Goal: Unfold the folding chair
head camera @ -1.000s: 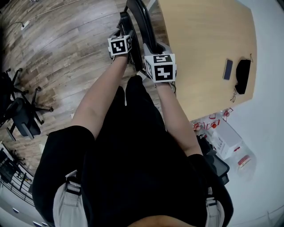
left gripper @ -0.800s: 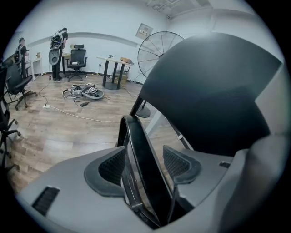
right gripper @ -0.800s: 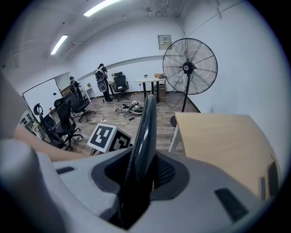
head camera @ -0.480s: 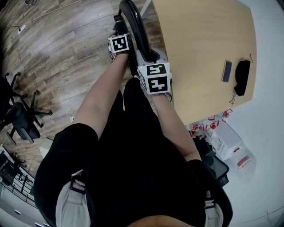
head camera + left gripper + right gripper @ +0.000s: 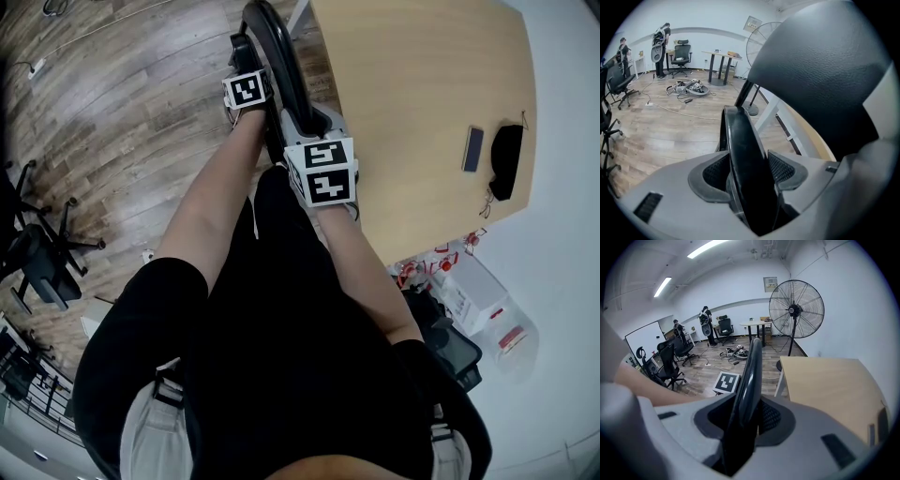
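The black folding chair point(image 5: 272, 37) stands beside the table, seen from above. My left gripper point(image 5: 242, 58) is on its left side. In the left gripper view the rounded seat edge point(image 5: 743, 154) runs between the left gripper's point(image 5: 747, 172) pads, which have just been closing and press on it. The padded backrest point(image 5: 825, 70) looms at upper right. My right gripper point(image 5: 314, 124) sits nearer me, shut on the thin backrest edge point(image 5: 751, 366), which passes between the right gripper's point(image 5: 745, 420) pads. The left gripper's marker cube point(image 5: 726, 382) shows beyond it.
A wooden table point(image 5: 422, 94) stands right of the chair, with a phone point(image 5: 473, 148) and a black item point(image 5: 506, 159) on it. Office chairs point(image 5: 42, 253) are at left, a big fan point(image 5: 796, 310) beyond the table. Cables point(image 5: 691, 87) lie on the floor; people point(image 5: 707, 324) stand far back.
The left gripper has sunk with the seat edge, so its cube sits farther from the right gripper's cube. The right gripper keeps its hold on the backrest; the head view has shifted slightly.
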Motion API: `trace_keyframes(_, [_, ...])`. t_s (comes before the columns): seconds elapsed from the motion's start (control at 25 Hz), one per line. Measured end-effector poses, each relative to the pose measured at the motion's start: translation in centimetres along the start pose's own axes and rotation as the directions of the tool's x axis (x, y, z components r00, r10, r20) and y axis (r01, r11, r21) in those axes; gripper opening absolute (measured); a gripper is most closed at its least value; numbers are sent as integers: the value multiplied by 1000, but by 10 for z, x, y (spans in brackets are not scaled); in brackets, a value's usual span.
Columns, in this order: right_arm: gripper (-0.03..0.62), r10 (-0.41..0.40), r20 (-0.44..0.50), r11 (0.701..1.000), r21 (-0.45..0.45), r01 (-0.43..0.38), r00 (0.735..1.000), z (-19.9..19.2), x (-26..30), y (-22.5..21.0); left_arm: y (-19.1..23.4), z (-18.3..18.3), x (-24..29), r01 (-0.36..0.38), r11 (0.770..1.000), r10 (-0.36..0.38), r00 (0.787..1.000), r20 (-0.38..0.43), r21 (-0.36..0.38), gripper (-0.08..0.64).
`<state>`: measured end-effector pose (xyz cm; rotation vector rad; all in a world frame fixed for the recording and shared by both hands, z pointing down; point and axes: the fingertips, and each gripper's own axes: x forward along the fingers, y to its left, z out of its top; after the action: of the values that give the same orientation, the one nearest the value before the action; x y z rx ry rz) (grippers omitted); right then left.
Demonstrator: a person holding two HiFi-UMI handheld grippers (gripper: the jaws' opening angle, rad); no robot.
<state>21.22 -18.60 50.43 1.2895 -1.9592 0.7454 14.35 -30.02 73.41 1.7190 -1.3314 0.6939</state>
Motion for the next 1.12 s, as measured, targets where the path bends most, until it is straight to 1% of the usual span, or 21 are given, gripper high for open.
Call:
trace_keyframes(0.08, [115,-1,1,1000,-1,1,1000,0,0,-1,-3,0,1,16,1000,-16,1000,1,-4,212])
trace_keyframes(0.12, [115,0,2,1000,-2,0,1000,0,0,0,-3,0,1,17,1000,-17,1000,2,-9,200])
trace_keyframes(0.28, [115,10,8,1000,-6,-10,1000,2,1,6,8,-2,-3,11,1000,-11,1000,-12,-23,190])
trace_keyframes(0.32, [115,12,10,1000,-7,-12,1000,3,2,8,11,-4,-5,15,999,-16,1000,-25,-31,190])
trace_keyframes(0.4, [115,17,13,1000,-7,-17,1000,3,2,13,15,-16,-11,33,997,-38,996,-77,-69,190])
trace_keyframes(0.48, [115,23,11,1000,-8,-23,1000,3,3,19,19,-25,-16,54,993,-65,992,-111,-104,192])
trace_keyframes(0.52, [115,27,12,1000,-10,-27,1000,4,3,23,22,-25,-17,63,991,-76,991,-111,-114,192])
trace_keyframes(0.6, [117,34,14,999,-14,-34,999,5,4,32,31,-20,-21,63,992,-73,993,-88,-109,193])
trace_keyframes(0.68, [117,36,16,999,-16,-36,999,6,5,39,40,-21,-28,51,992,-63,992,-106,-113,194])
trace_keyframes(0.8, [117,35,16,999,-16,-35,999,6,6,45,54,-10,-40,29,995,-37,997,-73,-98,196])
trace_keyframes(0.88, [117,39,15,999,-19,-39,999,7,7,50,63,-9,-40,29,995,-35,998,-59,-92,199])
trace_keyframes(1.12, [120,51,10,998,-33,-50,999,9,13,78,93,-13,-55,18,995,-26,997,-78,-100,207])
